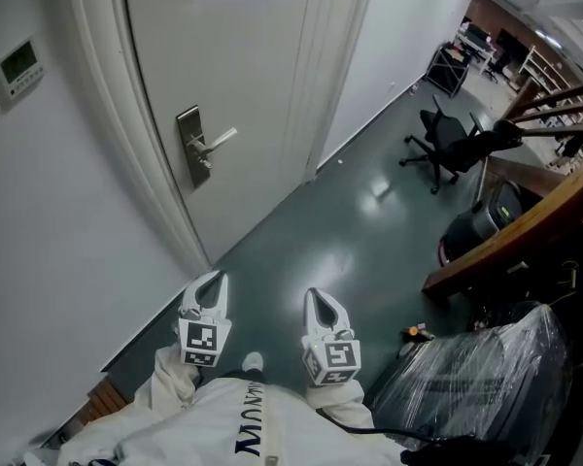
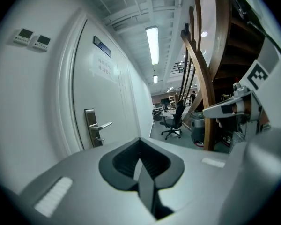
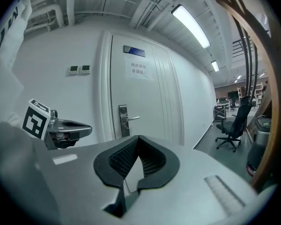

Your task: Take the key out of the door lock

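- Faces a closed white door (image 1: 253,76) in an office corridor, standing well apart from it, with the task not yet begun.
- Holds the left gripper (image 2: 140,159) low by the body, jaws pressed together with nothing between them.
- Carries the right gripper (image 3: 137,157) just beside it, likewise closed tight and empty.
- Shows a metal lock plate (image 1: 188,147) near the door's left edge in the head view, its lever handle (image 1: 219,139) jutting out to the right.
- Places the key (image 1: 203,165), by judgement, at the small stub just below the lever; too small to confirm its shape or how it is turned.
- Suggests a light, stiff, slick piece of metal: no give under the pads, little surface to hold.
- Calls for spreading one gripper's jaws on approach, then pinching across the flat faces of the key's head, close to the plate but clear of the lever above.
- Favours a straight pull along the shaft; probably needs a turn back to its neutral position first if it binds.
- Risks a slip off the thin head, or a knock against the lever.
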`<state>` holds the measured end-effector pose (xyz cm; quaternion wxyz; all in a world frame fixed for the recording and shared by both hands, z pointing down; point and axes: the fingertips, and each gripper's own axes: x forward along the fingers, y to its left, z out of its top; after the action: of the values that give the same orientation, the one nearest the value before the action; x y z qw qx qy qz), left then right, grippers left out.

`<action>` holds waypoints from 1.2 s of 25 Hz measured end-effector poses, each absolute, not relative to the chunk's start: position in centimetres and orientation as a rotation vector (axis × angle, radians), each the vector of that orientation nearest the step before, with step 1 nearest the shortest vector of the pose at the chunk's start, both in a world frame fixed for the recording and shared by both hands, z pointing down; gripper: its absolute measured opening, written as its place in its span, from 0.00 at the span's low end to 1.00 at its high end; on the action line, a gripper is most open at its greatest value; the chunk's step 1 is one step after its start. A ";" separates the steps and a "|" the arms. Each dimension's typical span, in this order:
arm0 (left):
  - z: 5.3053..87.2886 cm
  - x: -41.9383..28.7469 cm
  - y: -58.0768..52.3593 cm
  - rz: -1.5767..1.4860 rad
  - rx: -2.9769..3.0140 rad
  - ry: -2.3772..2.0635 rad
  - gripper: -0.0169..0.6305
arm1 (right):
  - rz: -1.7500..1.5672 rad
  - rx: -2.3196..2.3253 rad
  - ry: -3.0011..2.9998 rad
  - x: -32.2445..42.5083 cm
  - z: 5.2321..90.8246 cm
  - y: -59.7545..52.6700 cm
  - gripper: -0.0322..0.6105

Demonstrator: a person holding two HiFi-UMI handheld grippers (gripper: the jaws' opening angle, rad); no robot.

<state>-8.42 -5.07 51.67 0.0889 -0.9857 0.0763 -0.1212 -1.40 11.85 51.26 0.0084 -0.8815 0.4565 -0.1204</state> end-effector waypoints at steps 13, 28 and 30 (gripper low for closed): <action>51.0 -3.7 -10.6 -0.321 -2.961 0.276 0.03 | -0.371 -2.762 1.457 3.4 50.5 6.5 0.05; 52.0 3.0 -15.6 -0.353 -2.932 0.477 0.03 | -0.368 -2.644 1.645 12.9 51.6 -0.1 0.05; 51.8 4.7 -16.0 -0.358 -2.923 0.498 0.03 | -0.373 -2.629 1.667 14.8 51.5 -0.8 0.05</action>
<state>4.72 -16.00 51.81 0.0774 -0.9757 0.1664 -0.1196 14.84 -0.78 51.53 0.0033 -0.8386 0.5316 -0.1190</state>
